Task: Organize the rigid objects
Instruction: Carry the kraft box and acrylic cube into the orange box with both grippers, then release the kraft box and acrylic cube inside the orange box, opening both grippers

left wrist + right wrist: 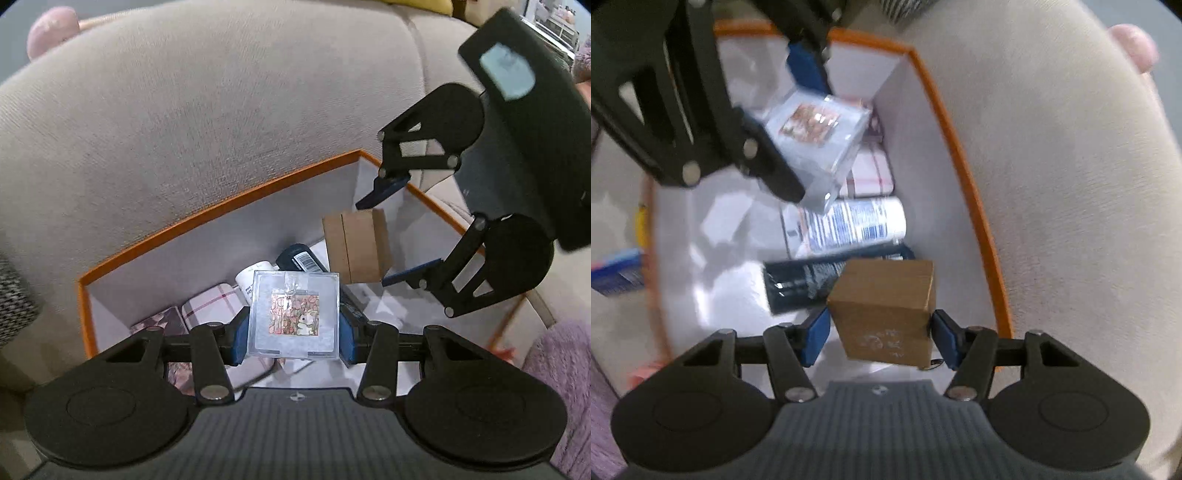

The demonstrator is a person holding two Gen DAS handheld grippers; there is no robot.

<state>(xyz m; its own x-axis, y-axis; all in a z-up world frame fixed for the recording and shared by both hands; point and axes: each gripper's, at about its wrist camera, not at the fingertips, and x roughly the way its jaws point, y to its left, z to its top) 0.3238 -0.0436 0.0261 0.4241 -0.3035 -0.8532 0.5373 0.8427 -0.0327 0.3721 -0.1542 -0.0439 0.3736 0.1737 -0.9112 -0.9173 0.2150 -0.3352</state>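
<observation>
Clear plastic case (pixel 294 314) with a flowered picture inside, clamped between the blue pads of the left gripper (pixel 294 332) and held above the orange-edged box (pixel 218 205). Brown cardboard box (pixel 886 314) between the blue pads of the right gripper (pixel 881 334), tilted, over the same orange-edged box; whether the pads press on it or stand just off its sides cannot be told. Lying on the white floor below: a white tube (pixel 857 223) with blue print, a dark tube (pixel 801 284) just beside it, a plaid packet (pixel 210 304) toward the wall. All resting on a beige couch (pixel 184 110). A blue packet (pixel 617 273) outside the box wall.
</observation>
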